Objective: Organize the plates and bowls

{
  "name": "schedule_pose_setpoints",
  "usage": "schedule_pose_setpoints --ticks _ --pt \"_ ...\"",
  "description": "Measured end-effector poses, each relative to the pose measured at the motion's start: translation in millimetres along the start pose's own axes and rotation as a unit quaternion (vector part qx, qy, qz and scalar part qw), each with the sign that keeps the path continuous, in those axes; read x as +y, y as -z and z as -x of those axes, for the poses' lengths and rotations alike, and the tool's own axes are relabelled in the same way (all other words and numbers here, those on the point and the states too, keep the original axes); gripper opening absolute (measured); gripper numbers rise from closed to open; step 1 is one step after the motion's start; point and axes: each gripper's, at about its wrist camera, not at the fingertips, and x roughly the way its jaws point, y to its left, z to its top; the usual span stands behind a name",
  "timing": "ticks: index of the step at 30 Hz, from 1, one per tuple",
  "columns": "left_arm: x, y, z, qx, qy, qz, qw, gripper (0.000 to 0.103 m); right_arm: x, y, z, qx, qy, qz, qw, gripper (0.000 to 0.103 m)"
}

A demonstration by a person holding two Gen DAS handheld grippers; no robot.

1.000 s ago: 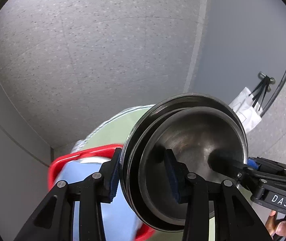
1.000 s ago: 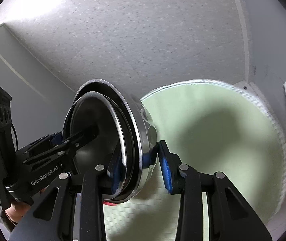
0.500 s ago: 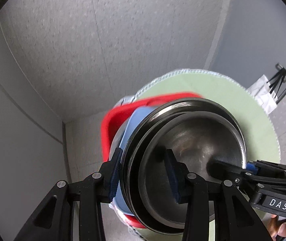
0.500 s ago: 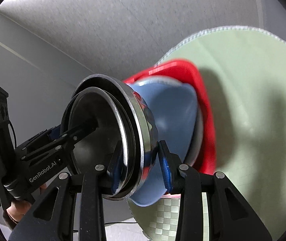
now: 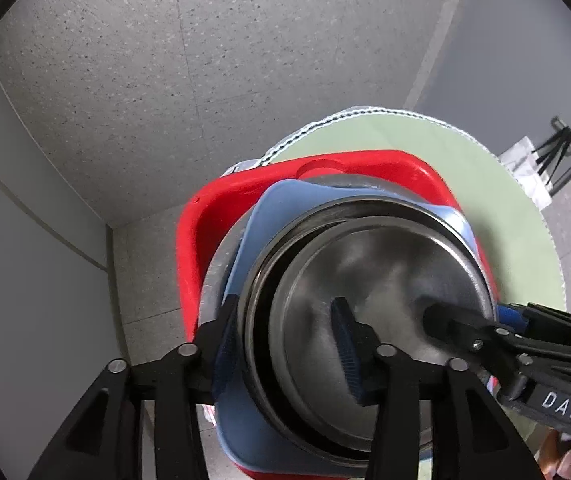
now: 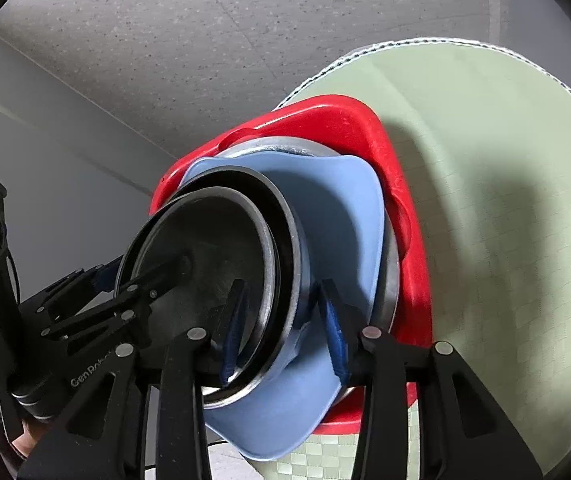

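2 steel bowls (image 5: 381,292), 1 blue dish (image 6: 341,216), 1 red basin (image 5: 193,248)

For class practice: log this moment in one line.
left gripper, right gripper: jaws just opening, astride steel bowls | bowls on blue dish

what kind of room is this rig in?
Hard to say for sure. It looks like a plain indoor test or office corner, not a fitted kitchen: speckled grey floor, bare grey walls, and a round table with a green cloth holding a red tub of stacked dishes.
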Motion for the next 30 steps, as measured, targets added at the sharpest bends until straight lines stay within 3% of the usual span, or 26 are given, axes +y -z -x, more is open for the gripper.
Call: schedule_pose_setpoints --ticks 2,4,7,12,16,22,27,30 --pt "-3.3 0.1 1.5 -0.002 0.005 0.000 1.0000 0.051 0.8 3.2 0.7 0.001 -0.001 0.004 1.000 0.050" --pt "-0.7 1.2 0.3 -0.008 -0.004 0.006 0.9999 0.056 3.0 6.4 6.1 -0.004 0.003 0.009 1.000 0.052" --pt "7.1 7.5 12.3 -0.024 0.003 0.023 0.9995 0.068 2.2 10.2 18.7 -0.019 0.001 0.008 1.000 0.069" --pt "12.5 28.4 66.1 -0.074 -0.001 0.040 0.9964 0.075 1.6 19.5 53.5 -0.056 -0.002 0.013 0.998 0.072" --pt "-6.7 55.0 114.2 -0.119 0.000 0.035 0.9923 0.084 -0.6 40.4 89.2 -0.090 0.006 0.023 0.996 0.077" --pt "-50.9 118.7 184.2 -0.199 -0.002 0.034 0.9795 0.094 -6.1 97.2 165.3 -0.161 0.033 0.040 0.986 0.081" --pt "-92.5 196.7 252.7 -0.278 -0.002 0.028 0.9602 0.100 -18.6 170.2 237.1 -0.224 0.059 0.044 0.972 0.087" --pt "-121.8 243.8 279.0 -0.294 0.009 0.016 0.9557 0.102 -23.0 224.7 281.2 -0.264 0.084 0.048 0.960 0.089"
